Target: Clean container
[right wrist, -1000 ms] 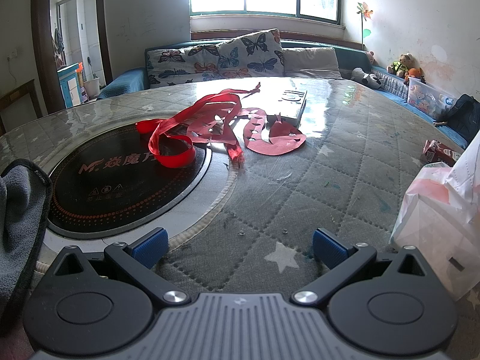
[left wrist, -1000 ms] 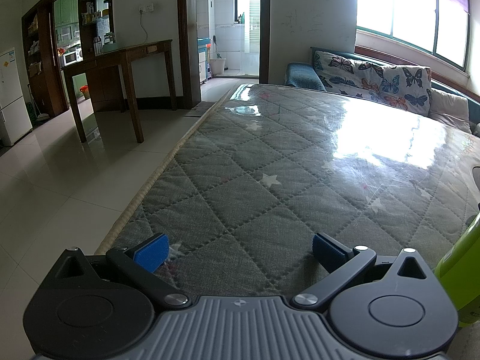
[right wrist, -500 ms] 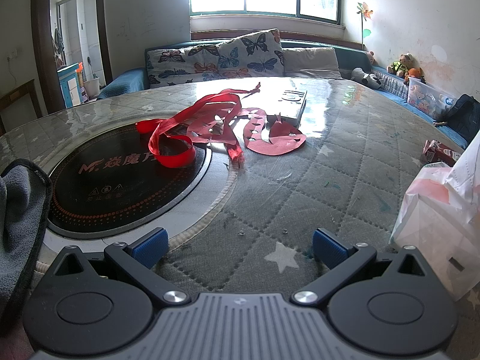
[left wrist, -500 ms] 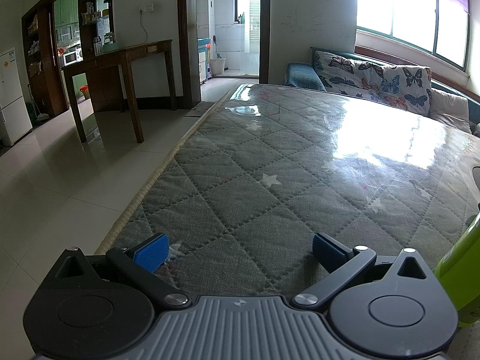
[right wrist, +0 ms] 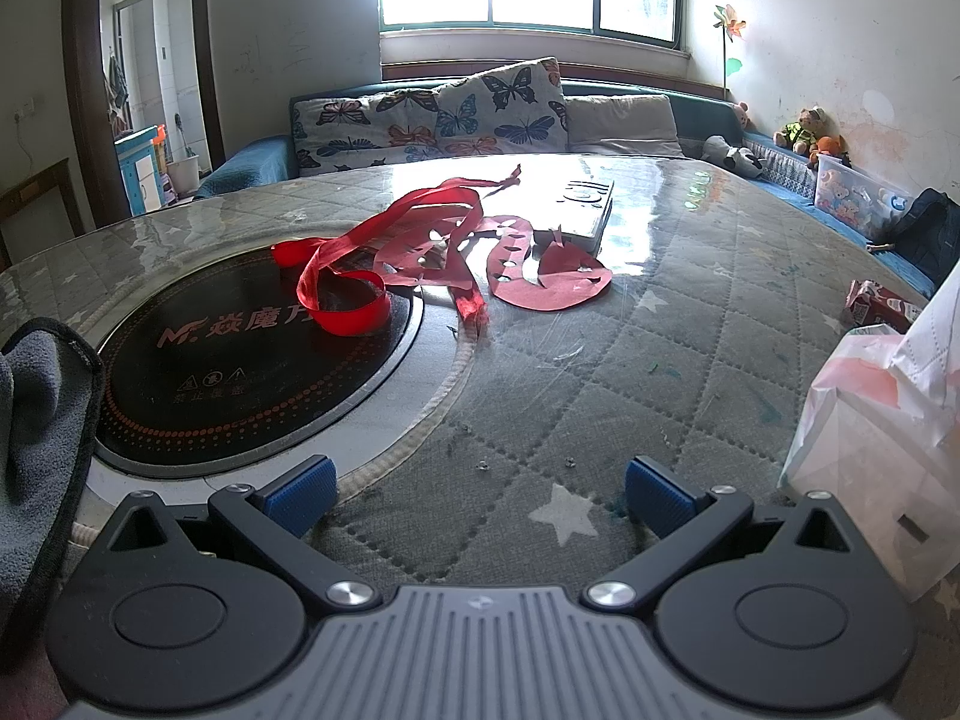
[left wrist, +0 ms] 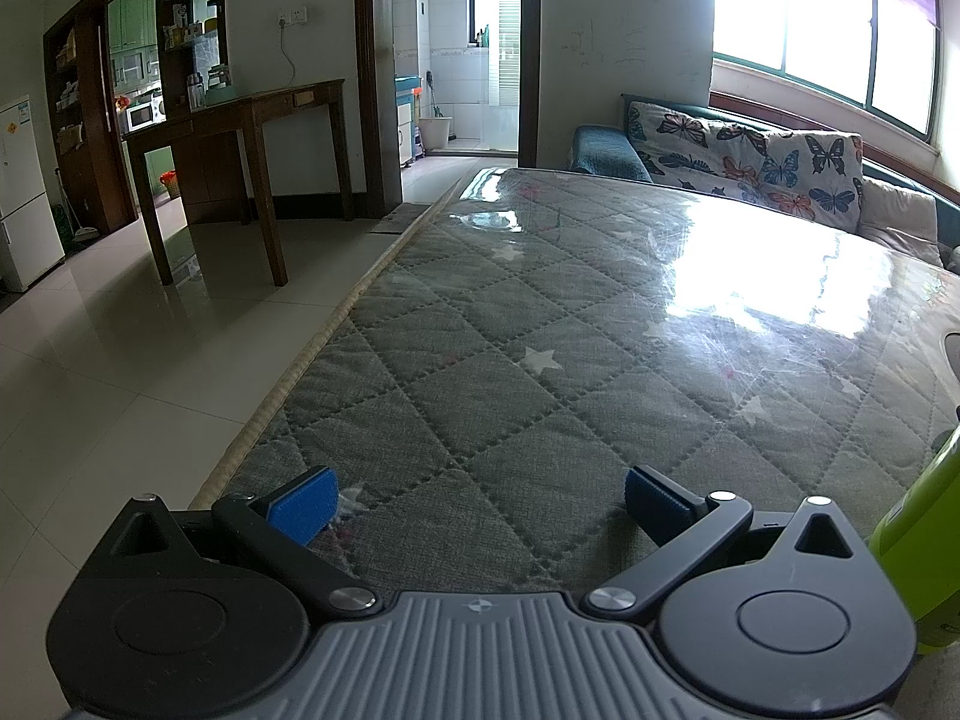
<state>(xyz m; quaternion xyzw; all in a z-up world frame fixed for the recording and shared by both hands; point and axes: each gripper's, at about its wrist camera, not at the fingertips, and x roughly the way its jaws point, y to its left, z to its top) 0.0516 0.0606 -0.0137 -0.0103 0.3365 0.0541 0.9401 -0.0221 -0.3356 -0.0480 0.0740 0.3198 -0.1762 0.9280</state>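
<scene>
A lime-green container (left wrist: pixel 918 540) stands at the right edge of the left wrist view, just right of my left gripper (left wrist: pixel 477 501), which is open and empty over the quilted grey table cover (left wrist: pixel 540 324). A grey cloth (right wrist: pixel 36 438) lies at the left edge of the right wrist view, beside my right gripper (right wrist: pixel 477 495), also open with nothing between its fingers. Most of the green container is cut off by the frame.
A round black induction plate (right wrist: pixel 240 354) is set in the table, with red ribbon and paper cut-outs (right wrist: pixel 444 264) and a white remote (right wrist: pixel 579 207) beyond it. A white plastic bag (right wrist: pixel 882 420) sits right. The table edge (left wrist: pixel 312 354) drops to tiled floor on the left.
</scene>
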